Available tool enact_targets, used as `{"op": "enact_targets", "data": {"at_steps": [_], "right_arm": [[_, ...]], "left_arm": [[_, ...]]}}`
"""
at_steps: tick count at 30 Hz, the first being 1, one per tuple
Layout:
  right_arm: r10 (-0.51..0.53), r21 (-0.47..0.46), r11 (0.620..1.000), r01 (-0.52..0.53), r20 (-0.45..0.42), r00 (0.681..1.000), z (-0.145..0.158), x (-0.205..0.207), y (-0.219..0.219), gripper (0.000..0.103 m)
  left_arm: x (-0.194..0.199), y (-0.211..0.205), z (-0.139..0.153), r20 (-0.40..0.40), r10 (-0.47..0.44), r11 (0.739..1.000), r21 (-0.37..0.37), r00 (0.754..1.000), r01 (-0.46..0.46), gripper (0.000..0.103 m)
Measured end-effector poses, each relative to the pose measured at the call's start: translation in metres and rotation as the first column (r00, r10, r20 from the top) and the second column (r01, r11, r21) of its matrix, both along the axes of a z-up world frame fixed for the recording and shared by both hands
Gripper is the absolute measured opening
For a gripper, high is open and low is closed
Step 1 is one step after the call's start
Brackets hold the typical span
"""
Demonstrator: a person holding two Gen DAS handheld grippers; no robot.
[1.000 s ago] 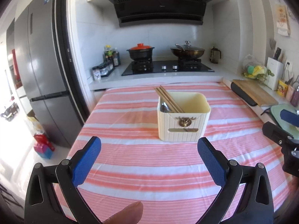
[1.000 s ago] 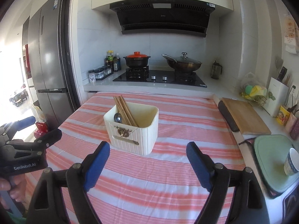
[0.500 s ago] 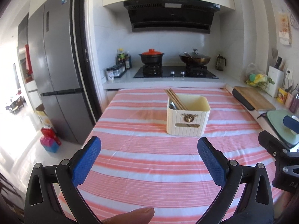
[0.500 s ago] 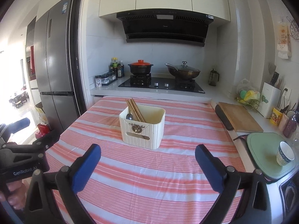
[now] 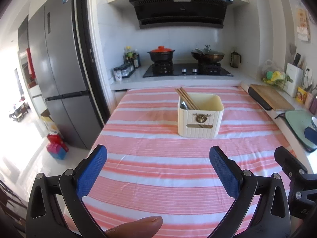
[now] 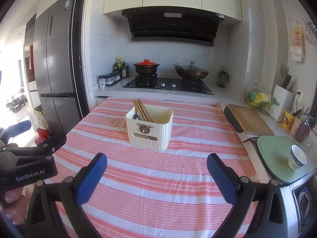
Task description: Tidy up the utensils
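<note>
Currently, holder: cream ribbed utensil holder (image 5: 199, 119) stands upright on the pink-striped tablecloth (image 5: 158, 168).
Contents: brown chopsticks (image 5: 187, 98) lean in the holder's back-left corner, beside a metal spoon (image 6: 136, 116).
Left gripper (image 5: 158, 165): blue pads spread wide, empty, well short of the holder.
Right gripper (image 6: 157, 169): likewise spread wide, empty, near side of the holder.
Stove (image 6: 168, 84): on the counter behind the holder.

The spoon (image 5: 182, 104) and chopsticks (image 5: 187, 98) are mostly hidden inside the holder (image 5: 200, 117); its compartments cannot be told.
</note>
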State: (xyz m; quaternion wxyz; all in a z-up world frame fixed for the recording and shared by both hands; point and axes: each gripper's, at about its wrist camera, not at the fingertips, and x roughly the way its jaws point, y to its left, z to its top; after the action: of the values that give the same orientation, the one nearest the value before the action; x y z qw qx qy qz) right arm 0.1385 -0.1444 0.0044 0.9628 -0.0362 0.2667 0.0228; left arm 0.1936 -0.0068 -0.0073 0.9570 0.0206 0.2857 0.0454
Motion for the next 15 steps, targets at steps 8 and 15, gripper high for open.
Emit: {"op": "enact_targets", "data": {"at_steps": [8,15], "right_arm": [[-0.025,0.007,1.000,0.025,-0.007,1.000,-0.0013,-0.0014,-0.0056,0.102],[-0.040,0.000,0.999,0.040,0.003,0.999,0.0019,-0.0013,-0.0057,0.102]], "left_arm": [[0.0011,-0.0022,-0.0016,-0.003,0.010,1.000,0.002,1.000,-0.010,0.103],[0.0026,-0.0052,-0.0015,-0.004,0.015,1.000,0.024,1.000,-0.015,0.103]]}}
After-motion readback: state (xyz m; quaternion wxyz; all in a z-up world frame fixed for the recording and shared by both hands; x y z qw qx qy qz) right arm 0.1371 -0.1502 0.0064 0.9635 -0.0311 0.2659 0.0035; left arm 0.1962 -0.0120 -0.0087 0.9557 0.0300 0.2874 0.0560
